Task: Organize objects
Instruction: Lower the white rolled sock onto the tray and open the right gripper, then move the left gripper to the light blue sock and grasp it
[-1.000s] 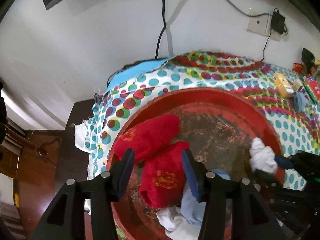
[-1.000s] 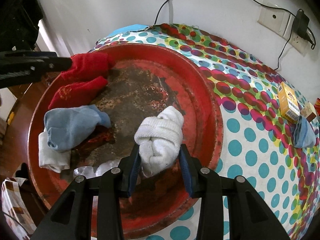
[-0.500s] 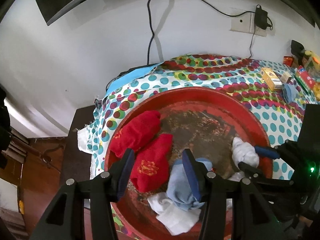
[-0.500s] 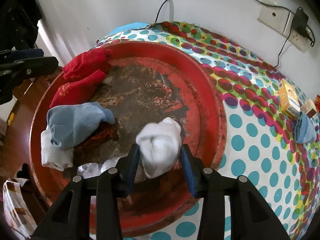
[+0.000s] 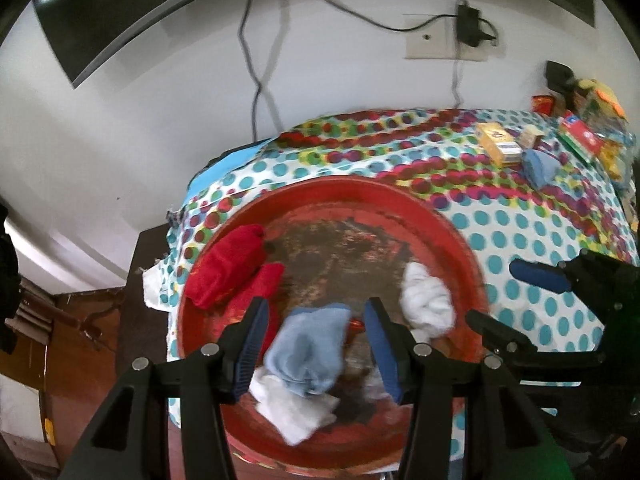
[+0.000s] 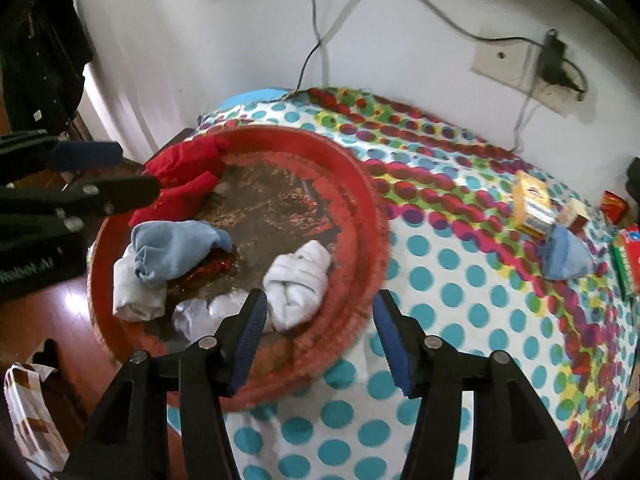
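nearest the right wrist camera, the right tongs [image 6: 318, 338] stand spread apart with nothing between them, hovering over the near rim of a large round red tray with a worn dark centre [image 6: 360, 184]. just beyond them a rolled white sock bundle [image 6: 298, 282] lies released on the tray floor, beside some crumpled clear plastic [image 6: 208, 314].

the left tongs [image 5: 316, 346] are also spread wide and grasp nothing; they hang above a bundled light blue sock [image 5: 310, 354] that rests on a flat white sock [image 5: 294, 410] at the tray's near edge. whether they touch it cannot be told.

further back on the tray, two red sock bundles [image 5: 230, 270] lie side by side against the far left rim.

beyond the tray, on the desk covered by a white cloth with teal and multicoloured dots [image 6: 460, 296], a second light blue sock [image 6: 564, 254] sits well apart from the rest, touching a small yellow cardboard box [image 6: 532, 206].

judged from this, the sorting is well along: red, white and blue socks are gathered in the tray. the blue sock out by the boxes looks like the piece left to bring in.

the yellow box carries print too blurred to read. mirrored letters on the left tool's body, seen in the right view, are also unreadable.
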